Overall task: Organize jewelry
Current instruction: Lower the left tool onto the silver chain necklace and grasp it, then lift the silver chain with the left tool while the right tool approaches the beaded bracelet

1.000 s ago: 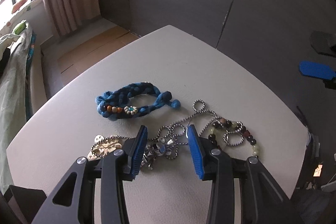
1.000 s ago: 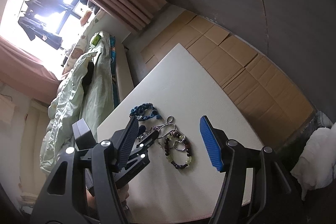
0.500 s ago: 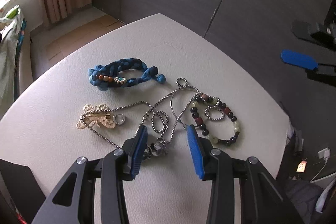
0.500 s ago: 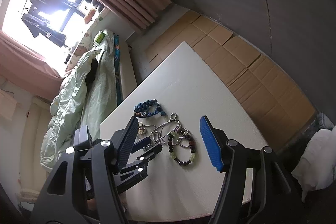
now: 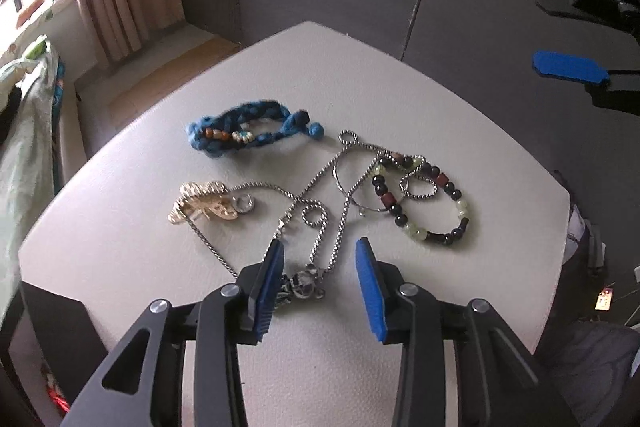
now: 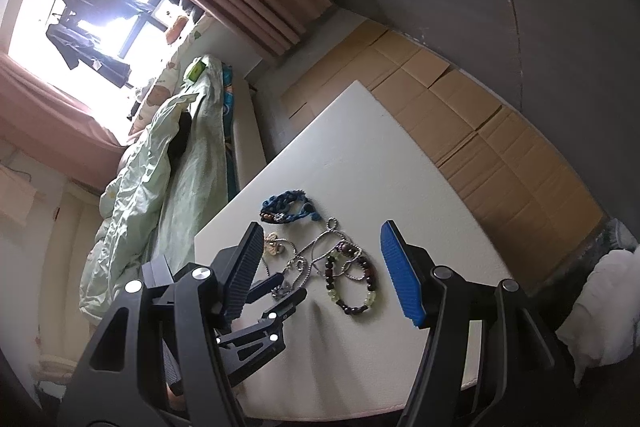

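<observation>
White worktop (image 5: 400,99) carries the jewelry tangle. My left gripper (image 5: 320,283) sits nearest, jaws just widened and spread, straddling the steel chain's pendant (image 5: 302,281) without pinching; chain (image 5: 340,219) runs away ahead. Right gripper (image 6: 320,267) hangs higher, spread, empty.

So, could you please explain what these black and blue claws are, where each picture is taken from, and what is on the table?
They are two hand-held grippers a person carries, each with a camera looking along its fingers. One picture looks past the left gripper, the other past the right gripper. On the white table lie a blue braided bracelet, a gold butterfly clip, a tangled silver chain and a beaded bracelet. The left jaws have just been opening; the chain's pendant lies between them, ungripped. The right gripper is open and holds nothing.
</observation>
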Demonstrator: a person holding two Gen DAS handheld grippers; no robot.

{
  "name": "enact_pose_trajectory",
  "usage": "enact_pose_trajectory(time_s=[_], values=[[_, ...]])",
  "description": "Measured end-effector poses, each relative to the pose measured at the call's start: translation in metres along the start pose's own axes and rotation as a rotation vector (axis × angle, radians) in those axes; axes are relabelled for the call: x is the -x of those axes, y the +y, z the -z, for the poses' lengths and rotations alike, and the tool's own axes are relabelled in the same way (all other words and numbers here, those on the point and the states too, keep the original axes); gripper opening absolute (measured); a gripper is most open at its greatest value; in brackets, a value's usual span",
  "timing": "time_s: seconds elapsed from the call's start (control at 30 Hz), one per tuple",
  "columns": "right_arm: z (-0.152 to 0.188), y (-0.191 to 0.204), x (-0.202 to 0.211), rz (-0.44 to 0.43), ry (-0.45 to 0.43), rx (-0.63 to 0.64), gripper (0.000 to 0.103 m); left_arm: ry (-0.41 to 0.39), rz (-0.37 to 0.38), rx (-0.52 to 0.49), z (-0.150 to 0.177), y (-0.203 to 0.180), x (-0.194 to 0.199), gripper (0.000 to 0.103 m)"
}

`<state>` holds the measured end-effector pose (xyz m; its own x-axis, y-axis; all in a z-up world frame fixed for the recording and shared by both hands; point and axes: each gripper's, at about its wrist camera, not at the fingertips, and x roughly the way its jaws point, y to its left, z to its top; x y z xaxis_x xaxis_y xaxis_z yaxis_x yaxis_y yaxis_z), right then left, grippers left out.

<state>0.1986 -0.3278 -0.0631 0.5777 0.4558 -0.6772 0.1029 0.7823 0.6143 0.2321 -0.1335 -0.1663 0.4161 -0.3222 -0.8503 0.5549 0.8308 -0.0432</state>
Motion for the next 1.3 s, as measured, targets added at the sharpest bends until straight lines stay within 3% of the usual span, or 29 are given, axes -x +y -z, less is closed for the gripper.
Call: enact_pose_trajectory(time_s=[0.03,0.1,0.17,0.27,0.33,0.47,0.53,0.63,0.8,0.9,1.03,1.2,1.27,1.3], values=[[0.001,0.0,0.001,-0.001,0.001,0.003,0.062,-0.012,-0.01,-0.005,0.001,0.0,0.004,0.059],[0.001,0.0,0.002,-0.001,-0.001,0.005,0.062,-0.045,-0.04,-0.018,0.002,-0.001,0.011,0.079],[0.001,-0.002,0.004,0.003,-0.004,0.004,0.062,-0.056,-0.035,-0.017,0.003,0.001,0.014,0.082],[0.001,-0.002,0.005,0.007,-0.003,0.004,0.062,-0.026,0.0,-0.004,0.007,0.004,0.007,0.073],[0.002,-0.002,0.005,0.01,-0.004,0.006,0.062,0.009,-0.016,-0.022,0.01,0.002,-0.002,0.064],[0.003,-0.001,0.006,0.012,-0.004,0.01,0.062,0.013,0.013,-0.015,0.016,-0.001,0.004,0.056],[0.003,-0.001,0.006,0.012,-0.004,0.012,0.062,0.02,0.045,-0.017,0.017,-0.002,0.007,0.043],[0.004,0.001,0.005,0.012,-0.002,0.016,0.062,0.03,0.046,-0.021,0.019,-0.003,0.007,0.032],[0.006,0.003,0.004,0.012,0.002,0.024,0.062,0.013,-0.014,-0.034,0.017,-0.008,0.007,0.034],[0.006,0.002,0.005,0.015,0.002,0.026,0.062,0.001,-0.008,-0.07,0.014,-0.017,0.004,0.047],[0.006,0.002,0.005,0.017,0.001,0.027,0.062,0.013,-0.004,-0.069,0.015,-0.019,0.0,0.045],[0.006,0.002,0.004,0.022,0.003,0.03,0.062,0.011,-0.003,-0.017,0.015,-0.006,0.006,0.021],[0.006,0.003,0.004,0.025,0.003,0.035,0.062,0.005,0.017,0.0,0.016,-0.002,0.008,0.02],[0.006,0.003,0.004,0.026,0.003,0.037,0.062,-0.002,-0.009,-0.004,0.015,-0.002,0.009,0.012]])
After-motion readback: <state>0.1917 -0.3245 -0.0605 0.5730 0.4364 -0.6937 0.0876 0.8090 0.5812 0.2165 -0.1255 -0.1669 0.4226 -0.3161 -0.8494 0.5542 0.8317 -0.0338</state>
